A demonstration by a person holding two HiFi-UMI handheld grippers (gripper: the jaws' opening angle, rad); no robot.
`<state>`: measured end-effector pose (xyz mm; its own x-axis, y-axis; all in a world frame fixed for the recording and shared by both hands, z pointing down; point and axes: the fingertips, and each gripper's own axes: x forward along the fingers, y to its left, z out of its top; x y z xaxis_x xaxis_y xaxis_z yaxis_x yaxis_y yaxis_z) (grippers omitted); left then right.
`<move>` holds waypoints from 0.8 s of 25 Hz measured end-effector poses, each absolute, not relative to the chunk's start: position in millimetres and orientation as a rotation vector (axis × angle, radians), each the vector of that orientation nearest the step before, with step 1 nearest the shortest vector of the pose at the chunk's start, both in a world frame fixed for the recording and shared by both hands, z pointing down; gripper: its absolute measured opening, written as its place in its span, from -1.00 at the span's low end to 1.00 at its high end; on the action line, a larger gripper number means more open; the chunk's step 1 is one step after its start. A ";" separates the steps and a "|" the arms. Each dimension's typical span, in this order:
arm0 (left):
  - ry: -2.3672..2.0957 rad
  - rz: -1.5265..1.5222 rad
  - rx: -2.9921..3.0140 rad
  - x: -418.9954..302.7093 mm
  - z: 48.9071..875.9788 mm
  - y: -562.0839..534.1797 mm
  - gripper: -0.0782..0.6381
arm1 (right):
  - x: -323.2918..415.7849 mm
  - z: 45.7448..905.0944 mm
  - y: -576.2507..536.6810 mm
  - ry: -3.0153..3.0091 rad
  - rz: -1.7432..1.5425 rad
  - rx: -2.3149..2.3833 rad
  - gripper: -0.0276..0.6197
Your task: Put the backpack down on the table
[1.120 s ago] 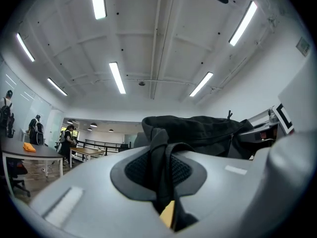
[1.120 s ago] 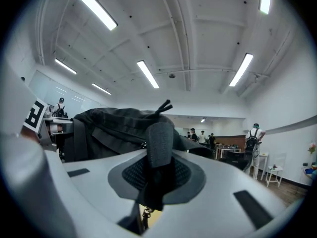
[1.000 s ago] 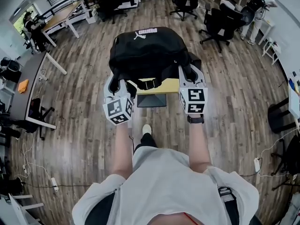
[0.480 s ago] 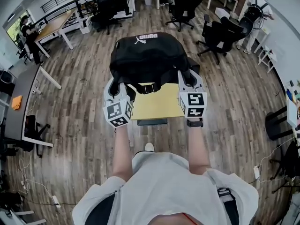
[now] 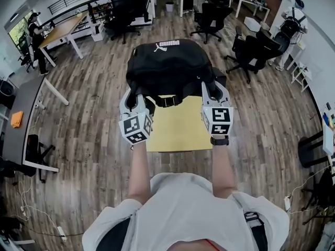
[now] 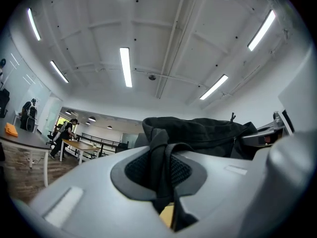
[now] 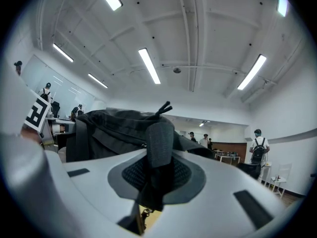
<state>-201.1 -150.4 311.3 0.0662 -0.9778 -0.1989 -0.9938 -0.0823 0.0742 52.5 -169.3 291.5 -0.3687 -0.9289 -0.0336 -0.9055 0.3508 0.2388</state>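
Nearest, the left tongs [image 5: 135, 102] are pinched narrow on the left strap [image 6: 159, 155] of the backpack [image 5: 168, 67]. The right tongs [image 5: 212, 94], at 3 o'clock from them, grip the right strap [image 7: 159, 142] the same way. Below and between them lies the yellow surface [image 5: 178, 132]. The backpack hangs at 12 o'clock from the tongs, above the surface's far part, and seems not to rest on it. This looks like the carry-in step, close to its end. The next move, I judge, calls for lowering both hands evenly until the bag sits, then letting go. Chairs [image 5: 251, 43] stand beyond, at 1 o'clock.
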 end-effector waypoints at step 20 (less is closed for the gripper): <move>2.074 0.190 -2.343 -207.9 365.1 -226.0 -0.64 | 38.7 341.6 -237.9 -2.395 -0.222 1.688 -0.73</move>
<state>-207.9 -226.0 365.1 0.1172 -0.9886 -0.0949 -0.9893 -0.1245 0.0756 38.7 -237.9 341.6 -0.3264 -0.9420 0.0785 -0.9115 0.3356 0.2377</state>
